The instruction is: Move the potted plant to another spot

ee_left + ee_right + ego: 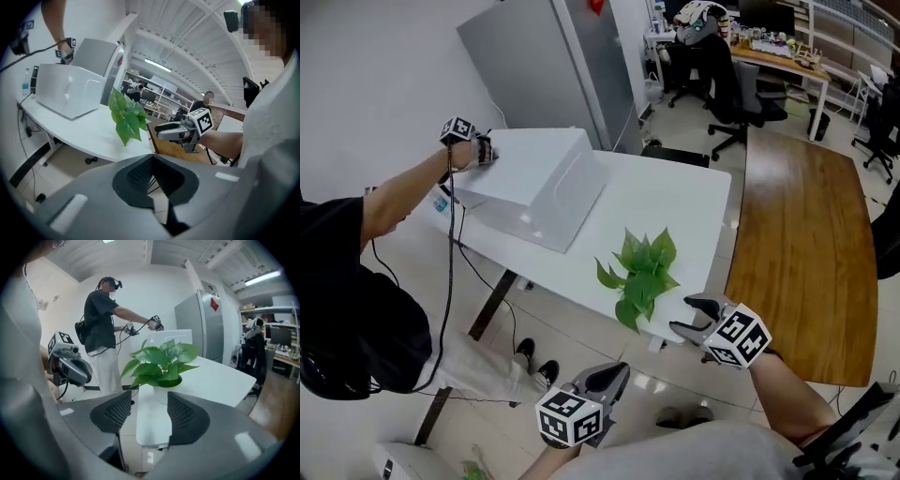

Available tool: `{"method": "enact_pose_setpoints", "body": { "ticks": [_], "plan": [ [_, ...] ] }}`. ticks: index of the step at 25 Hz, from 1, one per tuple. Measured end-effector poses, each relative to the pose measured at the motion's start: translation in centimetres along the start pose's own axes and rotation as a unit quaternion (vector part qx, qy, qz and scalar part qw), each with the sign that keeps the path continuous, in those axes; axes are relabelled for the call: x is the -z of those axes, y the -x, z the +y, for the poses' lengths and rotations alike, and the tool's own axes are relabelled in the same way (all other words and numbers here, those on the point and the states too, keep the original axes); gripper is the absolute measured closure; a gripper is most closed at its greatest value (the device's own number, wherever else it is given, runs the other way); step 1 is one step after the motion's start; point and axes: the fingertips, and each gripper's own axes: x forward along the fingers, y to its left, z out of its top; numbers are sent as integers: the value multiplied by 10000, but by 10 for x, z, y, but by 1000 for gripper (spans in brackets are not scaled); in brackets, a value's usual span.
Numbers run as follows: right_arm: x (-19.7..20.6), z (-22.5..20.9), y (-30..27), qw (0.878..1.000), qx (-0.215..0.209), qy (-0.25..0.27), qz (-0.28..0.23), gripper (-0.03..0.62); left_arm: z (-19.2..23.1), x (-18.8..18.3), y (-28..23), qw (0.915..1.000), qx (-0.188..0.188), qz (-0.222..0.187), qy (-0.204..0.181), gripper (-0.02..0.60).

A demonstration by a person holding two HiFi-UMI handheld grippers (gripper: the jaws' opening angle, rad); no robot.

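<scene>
The potted plant (639, 272) has broad green leaves and a white pot (161, 392). It stands near the near corner of the white table (675, 206). My right gripper (694, 317) hovers just off that corner, right of the plant, and is open. In the right gripper view (149, 404) the pot sits straight ahead beyond the pads, apart from them. My left gripper (605, 380) hangs lower, over the floor in front of the table edge. Its fingertips meet in the left gripper view (152, 161), with nothing between them. The leaves (126, 117) are well ahead of it.
A large white box (534, 183) lies on the table's far left, where another person (356, 309) holds grippers against it. A wooden table (806, 244) adjoins on the right. A grey cabinet (553, 66) and office chairs (741, 94) stand behind.
</scene>
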Motion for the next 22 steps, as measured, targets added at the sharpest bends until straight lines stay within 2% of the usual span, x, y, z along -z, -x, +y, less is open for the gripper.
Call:
{"method": "enact_pose_setpoints", "body": {
  "ticks": [5,7,12,14,16,22],
  "plan": [
    [10,-17,-39,9985,38,429,341,255,20,8,24,9984,-445,-82,327,588],
    [13,-26,-55,9979,117,528,358,247,32,11,31,9973,-604,-113,410,588],
    [18,-42,-92,9977,82,584,338,182,57,2,37,9948,-909,-230,393,588],
    [19,-45,-104,9976,67,616,297,174,62,0,38,9942,-976,-253,380,588],
    [21,-48,-115,9975,32,646,281,131,64,0,37,9934,-1043,-252,393,588],
    [16,-61,-134,9975,158,678,80,100,69,2,41,9912,-1225,-250,428,588]
  ]
}}
